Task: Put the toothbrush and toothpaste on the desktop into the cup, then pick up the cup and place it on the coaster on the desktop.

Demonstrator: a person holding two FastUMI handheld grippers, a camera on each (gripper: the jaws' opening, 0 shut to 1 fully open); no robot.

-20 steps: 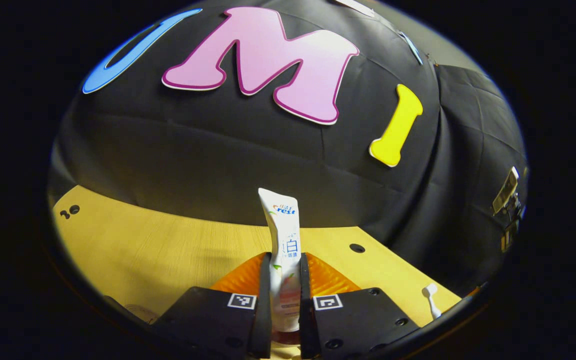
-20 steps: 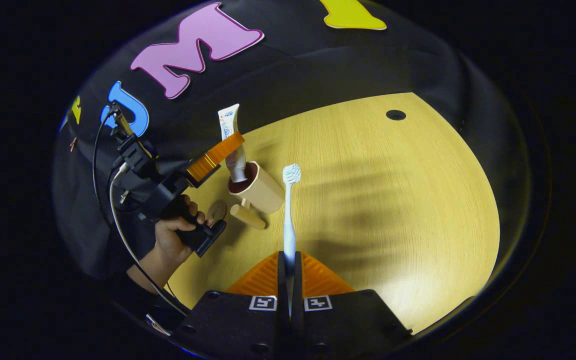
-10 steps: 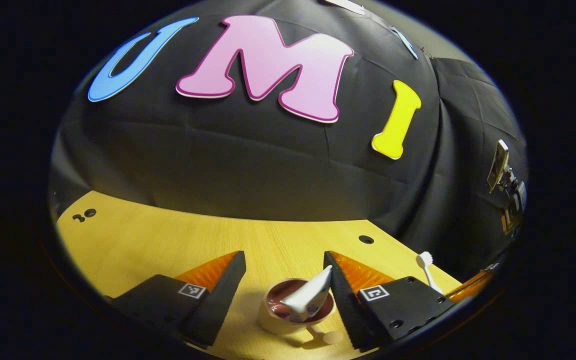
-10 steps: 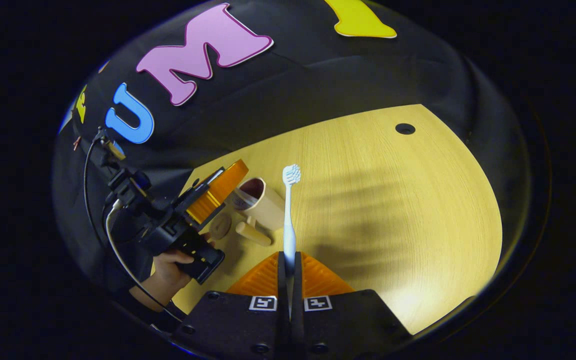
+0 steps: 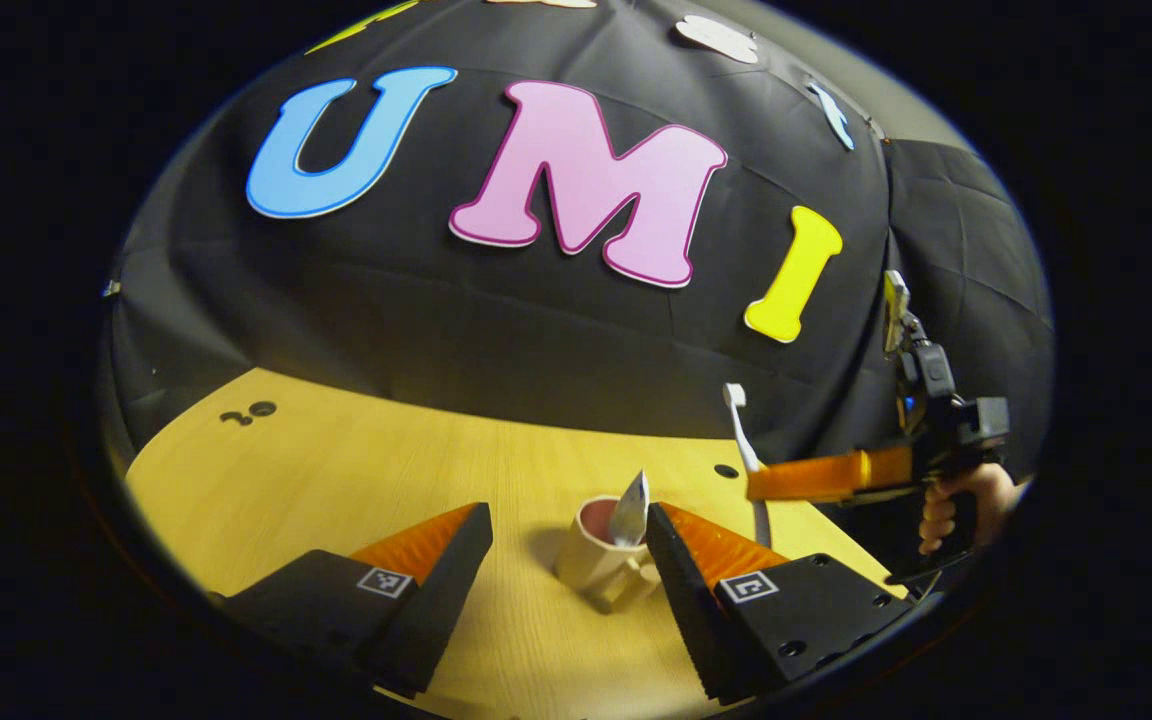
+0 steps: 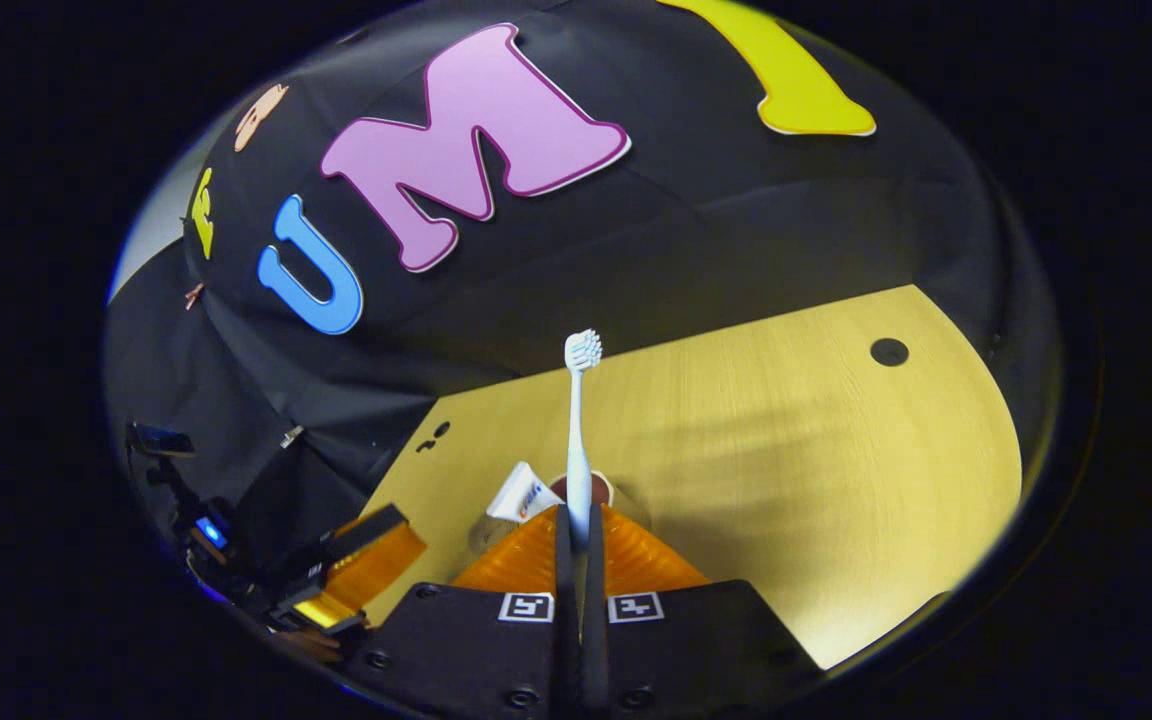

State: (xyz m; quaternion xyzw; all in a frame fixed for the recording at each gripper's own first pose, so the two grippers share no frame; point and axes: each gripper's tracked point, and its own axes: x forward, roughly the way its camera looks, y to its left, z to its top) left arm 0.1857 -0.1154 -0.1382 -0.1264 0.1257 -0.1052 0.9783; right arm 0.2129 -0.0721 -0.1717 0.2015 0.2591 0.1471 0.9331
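Between the right gripper point(image 6: 576, 535) fingers, clenched low on its handle, the toothbrush point(image 6: 578, 440) stands upright: light, stiff, slim. Beyond, on the table point(image 5: 356, 480), the cup point(image 5: 598, 552) holds the toothpaste point(image 5: 630, 512); the left gripper point(image 5: 566, 545) gapes, released.

We see the cup point(image 5: 601, 560) standing on the desktop point(image 5: 356, 480) just beyond our left gripper point(image 5: 568, 560), whose fingers are spread wide with bare wood between them. The toothpaste point(image 5: 629, 515) leans inside the cup and takes part of its mouth. Our right gripper point(image 6: 577, 560), clamped on the toothbrush point(image 6: 578, 440), hangs right above the cup. Broad bare wood lies to either side.
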